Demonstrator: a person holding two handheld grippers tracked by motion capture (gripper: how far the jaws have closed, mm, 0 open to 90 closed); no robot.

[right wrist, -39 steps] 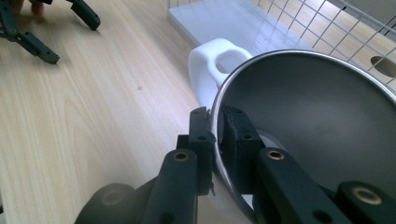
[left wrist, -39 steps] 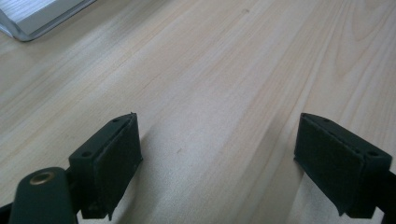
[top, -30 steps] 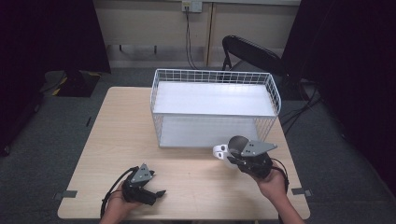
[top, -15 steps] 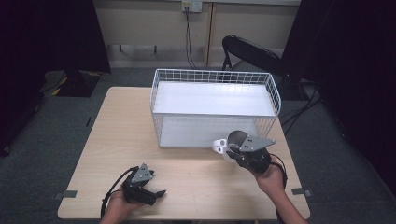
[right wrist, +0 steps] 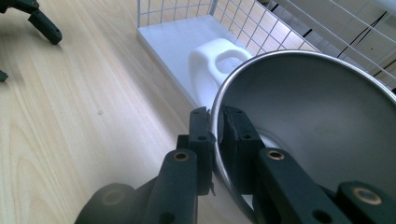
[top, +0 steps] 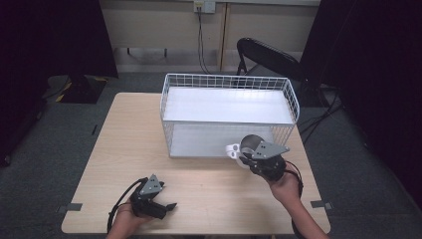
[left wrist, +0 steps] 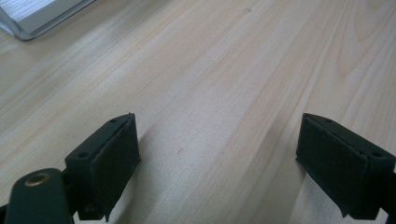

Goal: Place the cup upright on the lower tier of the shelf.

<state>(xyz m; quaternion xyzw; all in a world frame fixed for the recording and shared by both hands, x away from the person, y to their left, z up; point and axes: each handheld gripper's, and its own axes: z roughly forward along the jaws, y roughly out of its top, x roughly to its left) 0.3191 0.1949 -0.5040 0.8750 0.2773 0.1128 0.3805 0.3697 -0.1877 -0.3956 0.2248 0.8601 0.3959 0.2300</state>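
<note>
**Table contents, left to right**

Left gripper: low on the wooden table, jaws wide apart, nothing between them.
Wire basket: white, at the table's far side.
Right gripper: clamped on the rim of a metal cup with a white handle, just beside the basket's near right wall.

white wire basket, silver bowl, pale wood-grain table

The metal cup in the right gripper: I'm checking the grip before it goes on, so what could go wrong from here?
The right gripper pinches only the thin rim of the metal cup, so it may pivot or slip. The cup's white handle sits close to the wire basket and could snag its mesh.
</note>
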